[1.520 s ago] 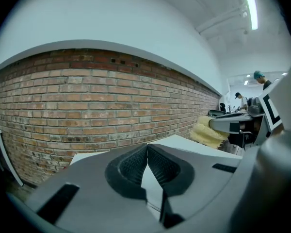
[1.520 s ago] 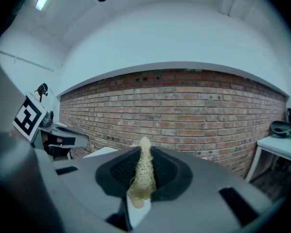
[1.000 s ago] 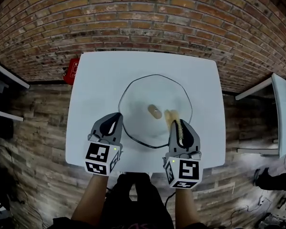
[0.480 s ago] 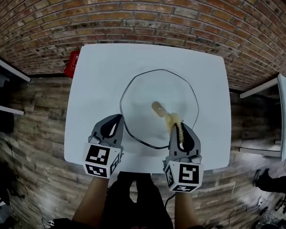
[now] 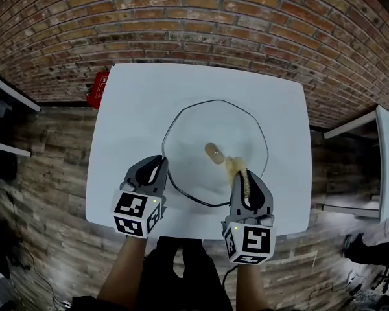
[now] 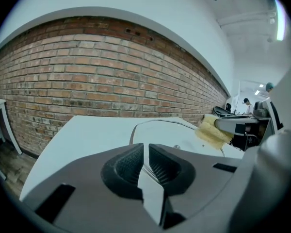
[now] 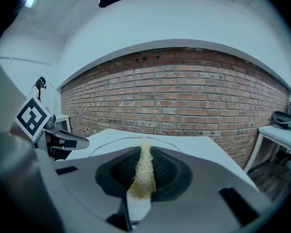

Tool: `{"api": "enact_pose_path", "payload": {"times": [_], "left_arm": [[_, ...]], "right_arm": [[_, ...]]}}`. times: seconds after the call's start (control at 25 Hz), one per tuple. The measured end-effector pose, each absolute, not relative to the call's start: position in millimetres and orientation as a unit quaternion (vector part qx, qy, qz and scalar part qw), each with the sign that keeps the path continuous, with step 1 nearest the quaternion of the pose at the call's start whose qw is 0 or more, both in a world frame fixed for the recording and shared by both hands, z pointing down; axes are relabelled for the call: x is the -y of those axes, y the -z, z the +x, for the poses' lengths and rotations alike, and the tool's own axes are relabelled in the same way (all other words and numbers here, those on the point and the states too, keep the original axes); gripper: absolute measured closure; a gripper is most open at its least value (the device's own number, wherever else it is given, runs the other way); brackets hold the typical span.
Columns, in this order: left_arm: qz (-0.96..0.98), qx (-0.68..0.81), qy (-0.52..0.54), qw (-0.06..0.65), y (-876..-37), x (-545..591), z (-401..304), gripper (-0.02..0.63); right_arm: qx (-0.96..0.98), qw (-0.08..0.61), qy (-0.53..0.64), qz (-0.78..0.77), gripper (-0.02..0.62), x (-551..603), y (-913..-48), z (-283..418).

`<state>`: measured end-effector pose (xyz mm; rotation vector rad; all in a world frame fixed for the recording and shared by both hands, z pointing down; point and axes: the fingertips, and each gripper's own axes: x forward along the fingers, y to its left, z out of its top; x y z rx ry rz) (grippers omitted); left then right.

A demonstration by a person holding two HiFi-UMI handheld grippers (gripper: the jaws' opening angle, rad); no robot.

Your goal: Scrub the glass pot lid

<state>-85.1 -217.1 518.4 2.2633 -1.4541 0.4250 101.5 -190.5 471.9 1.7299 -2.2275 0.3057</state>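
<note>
My left gripper, jaws pressed together, has sunk to the near-left rim of the lid (mid-table, towards the near edge). My right gripper still pinches the sponge beside the knob, so scrubbing has barely advanced.

Lab-like workroom, bare brick wall, plain white tables, plank floor, person at far end

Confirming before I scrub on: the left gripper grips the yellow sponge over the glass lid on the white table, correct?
No. The right gripper grips the yellow sponge, as the right gripper view shows, over the glass lid on the white table.
</note>
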Motion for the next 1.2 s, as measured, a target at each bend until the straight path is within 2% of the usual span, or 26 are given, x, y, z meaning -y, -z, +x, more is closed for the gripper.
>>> {"api": "enact_pose_path", "payload": {"times": [0.08,0.12,0.16,0.32,0.48,1.2], "left_arm": [[0.811,0.525,-0.151,0.211,-519.9,219.5,-86.4,0.571],[0.811,0.524,-0.151,0.213,-521.1,220.5,-86.4,0.488],[0.81,0.523,-0.151,0.217,-522.6,221.3,-86.4,0.463],[0.802,0.527,-0.154,0.234,-529.9,223.2,-89.5,0.457],[0.793,0.53,-0.164,0.254,-540.3,224.3,-91.4,0.385],[0.779,0.521,-0.145,0.317,-567.6,238.5,-88.0,0.385]], "right_arm": [[0.776,0.153,-0.107,0.603,0.537,190.9,-472.5,101.9],[0.776,0.153,-0.107,0.603,0.537,191.3,-473.2,102.0],[0.776,0.154,-0.108,0.603,0.537,191.8,-473.9,101.9],[0.778,0.157,-0.107,0.599,0.537,193.6,-475.4,99.7],[0.778,0.161,-0.106,0.598,0.537,194.6,-476.4,100.8],[0.779,0.181,-0.101,0.592,0.537,202.2,-483.9,104.8]]}}
